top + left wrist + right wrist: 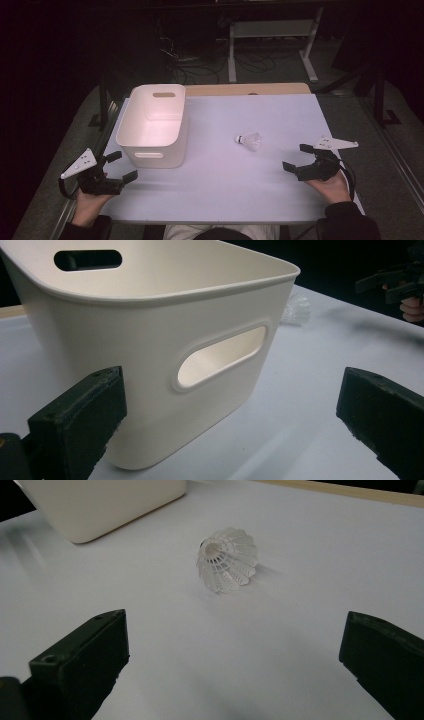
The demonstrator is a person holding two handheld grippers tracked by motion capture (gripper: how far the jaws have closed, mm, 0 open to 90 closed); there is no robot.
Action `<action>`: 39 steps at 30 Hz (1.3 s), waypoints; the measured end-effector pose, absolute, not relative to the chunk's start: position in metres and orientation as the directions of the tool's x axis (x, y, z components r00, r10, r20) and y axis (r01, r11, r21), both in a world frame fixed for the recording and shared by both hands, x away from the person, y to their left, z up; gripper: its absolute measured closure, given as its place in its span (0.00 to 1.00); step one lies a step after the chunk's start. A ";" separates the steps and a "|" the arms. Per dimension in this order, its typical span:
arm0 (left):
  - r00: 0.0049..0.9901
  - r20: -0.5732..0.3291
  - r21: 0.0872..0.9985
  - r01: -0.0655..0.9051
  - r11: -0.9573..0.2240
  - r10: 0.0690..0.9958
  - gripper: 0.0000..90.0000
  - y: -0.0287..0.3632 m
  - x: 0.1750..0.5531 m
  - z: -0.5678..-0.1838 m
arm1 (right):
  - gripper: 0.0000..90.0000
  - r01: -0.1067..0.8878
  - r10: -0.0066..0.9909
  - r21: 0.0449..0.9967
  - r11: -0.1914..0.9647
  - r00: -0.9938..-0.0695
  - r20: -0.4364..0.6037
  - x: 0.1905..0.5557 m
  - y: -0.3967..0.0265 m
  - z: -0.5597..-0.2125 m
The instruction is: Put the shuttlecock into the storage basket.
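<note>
A white plastic shuttlecock (pixel 249 140) lies on its side on the white table (pixel 240 185), right of centre; the right gripper view shows the shuttlecock (pixel 228 559) ahead of the jaws, open skirt facing me. My right gripper (pixel 297 157) rests near the table's right edge, open and empty, a short way from the shuttlecock. A white bin (pixel 152 125) with handle slots stands at the left. My left gripper (pixel 122 166) sits open just in front of the bin (pixel 150 340), jaws wide with nothing between them. The shuttlecock (pixel 296 309) peeks out past the bin's corner.
A strip of wooden tabletop (pixel 247 89) runs along the far edge. Beyond it, a white desk frame (pixel 270 35) and loose cables (pixel 200 67) sit on the dark floor. The other hand's gripper (pixel 392 282) appears far right in the left gripper view.
</note>
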State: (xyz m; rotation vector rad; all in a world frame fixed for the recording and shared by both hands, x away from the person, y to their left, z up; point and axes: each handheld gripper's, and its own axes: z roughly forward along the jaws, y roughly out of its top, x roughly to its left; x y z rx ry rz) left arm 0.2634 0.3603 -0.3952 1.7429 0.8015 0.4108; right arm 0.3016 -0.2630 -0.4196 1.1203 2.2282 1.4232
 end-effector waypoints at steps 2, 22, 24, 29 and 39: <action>0.709 -0.120 0.939 0.307 -0.151 0.695 0.00 0.360 0.263 -0.395 | 0.00 0.461 0.726 0.860 0.220 -0.666 0.171 0.302 -0.263 -0.420; 0.710 -0.120 0.940 0.307 -0.151 0.694 0.00 0.360 0.263 -0.395 | 0.00 0.461 0.728 0.859 0.223 -0.665 0.168 0.301 -0.262 -0.419; 0.710 -0.120 0.940 0.307 -0.152 0.694 0.00 0.360 0.263 -0.395 | 0.00 0.461 0.728 0.859 0.222 -0.665 0.168 0.301 -0.263 -0.419; 0.709 -0.122 0.940 0.307 -0.149 0.695 0.00 0.360 0.263 -0.395 | 0.00 0.462 0.729 0.859 0.222 -0.663 0.168 0.301 -0.263 -0.419; 0.709 -0.118 0.939 0.309 -0.155 0.696 0.00 0.360 0.264 -0.396 | 0.00 0.457 0.736 0.857 0.239 -0.661 0.147 0.302 -0.261 -0.414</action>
